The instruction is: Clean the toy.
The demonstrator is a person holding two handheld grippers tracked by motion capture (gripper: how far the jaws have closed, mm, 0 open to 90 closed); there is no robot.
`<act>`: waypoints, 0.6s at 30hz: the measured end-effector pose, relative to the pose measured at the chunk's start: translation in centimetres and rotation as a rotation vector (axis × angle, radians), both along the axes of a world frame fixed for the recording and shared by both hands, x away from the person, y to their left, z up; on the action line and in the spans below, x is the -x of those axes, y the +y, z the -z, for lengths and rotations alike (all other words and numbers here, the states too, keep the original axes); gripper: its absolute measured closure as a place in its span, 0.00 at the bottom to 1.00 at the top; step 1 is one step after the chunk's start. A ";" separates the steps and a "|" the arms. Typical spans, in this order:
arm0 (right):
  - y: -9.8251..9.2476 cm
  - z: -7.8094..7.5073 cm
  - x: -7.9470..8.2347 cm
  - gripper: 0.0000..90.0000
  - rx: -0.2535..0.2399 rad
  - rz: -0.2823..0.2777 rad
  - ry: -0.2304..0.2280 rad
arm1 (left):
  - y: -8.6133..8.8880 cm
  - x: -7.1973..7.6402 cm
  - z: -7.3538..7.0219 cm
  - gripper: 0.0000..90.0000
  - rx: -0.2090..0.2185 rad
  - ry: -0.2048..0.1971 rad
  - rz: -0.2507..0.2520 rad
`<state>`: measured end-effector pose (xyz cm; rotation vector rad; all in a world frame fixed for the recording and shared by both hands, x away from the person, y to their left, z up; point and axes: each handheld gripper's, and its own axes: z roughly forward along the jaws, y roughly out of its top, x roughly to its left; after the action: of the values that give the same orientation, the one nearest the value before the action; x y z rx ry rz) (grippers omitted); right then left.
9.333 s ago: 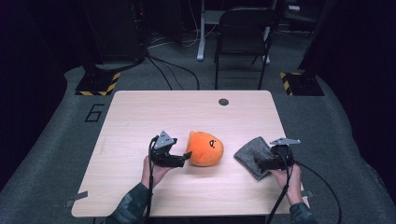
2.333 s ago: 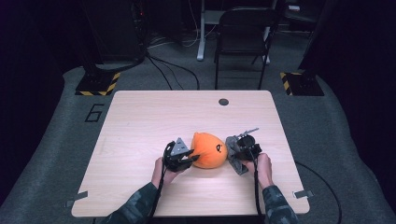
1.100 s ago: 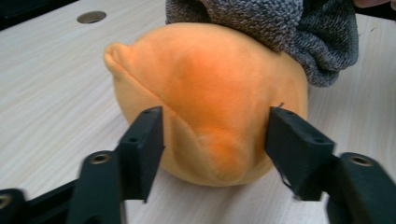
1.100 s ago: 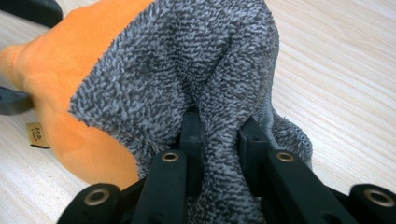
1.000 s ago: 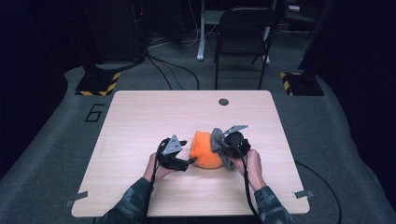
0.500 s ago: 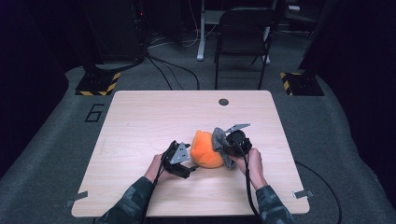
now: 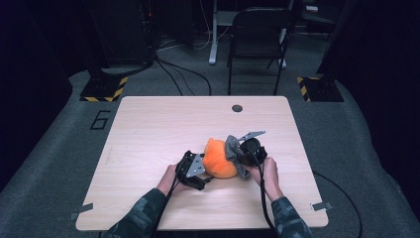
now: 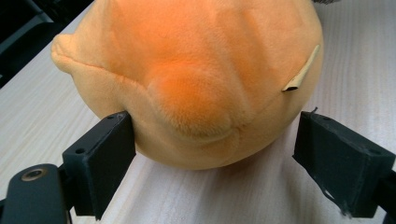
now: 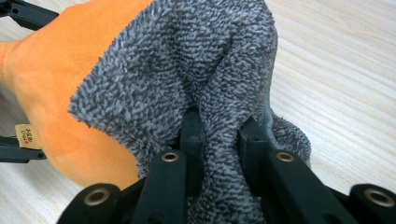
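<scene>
Scene: We saw a pale wooden table (image 7: 148, 134) from above, with a person's forearms coming in from the near edge, a gripper in each hand.
Toy: An orange plush toy (image 7: 218, 158) sat near the middle of the table, toward the near side, between the two grippers.
Cloth: A grey fuzzy cloth (image 9: 187, 79) lay draped against the toy's right flank, touching the orange fabric.
Right gripper: The right gripper (image 9: 219, 133) was clamped tight on a fold of the cloth, its jaws narrow with the fabric bunched between them.
Left gripper: The left gripper (image 8: 215, 158) stood low at the toy's left side. Its jaws had just been opening and stood wide, the toy's rounded end between them; one pad sat right against the plush, the other stood apart from it.
Step in hand: We judged this to be wiping the toy with the cloth while the other gripper steadied it.
Doing it well: We thought the left jaws should close gently on the plush before any rubbing, since the soft body would roll or slide otherwise. We would keep the cloth flat against the toy and stroke with light pressure.
Small detail: A tan label (image 8: 301, 74) stuck out of the toy's seam.
</scene>
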<state>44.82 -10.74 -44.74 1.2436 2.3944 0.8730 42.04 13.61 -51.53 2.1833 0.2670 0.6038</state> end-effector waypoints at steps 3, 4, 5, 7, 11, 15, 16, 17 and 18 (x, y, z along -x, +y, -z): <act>0.0 0.1 0.0 0.85 -0.006 0.004 -0.001 | -0.2 0.0 0.2 0.17 -0.003 -0.012 -0.002; 0.0 0.1 0.0 0.85 -0.006 0.004 -0.001 | -0.3 0.0 0.2 0.17 -0.001 -0.018 -0.004; 0.1 0.1 0.0 0.85 -0.008 0.010 0.000 | -0.2 0.0 0.2 0.24 0.007 -0.015 -0.004; 0.0 0.2 0.0 0.85 -0.008 0.007 0.000 | -0.2 0.0 0.4 0.32 0.015 -0.020 -0.007; 0.0 0.2 0.1 0.85 -0.013 0.008 0.002 | -0.1 0.0 0.5 0.49 0.031 -0.010 -0.007; 0.0 0.2 0.1 0.84 -0.025 0.014 -0.002 | -0.1 0.1 0.5 0.59 0.026 -0.008 -0.015; -0.3 0.0 0.2 0.84 -0.039 0.005 -0.014 | -0.1 0.1 0.4 0.64 0.027 -0.003 -0.022; -0.3 0.0 0.2 0.84 -0.039 0.005 -0.014 | -0.1 0.1 0.4 0.64 0.033 0.005 -0.026; -0.4 -0.3 0.3 0.84 -0.057 0.016 -0.007 | -0.1 0.1 0.4 0.66 0.036 0.004 -0.027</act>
<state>44.47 -11.16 -44.47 1.2771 2.3665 0.9451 41.90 13.55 -51.90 2.1491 0.3084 0.6052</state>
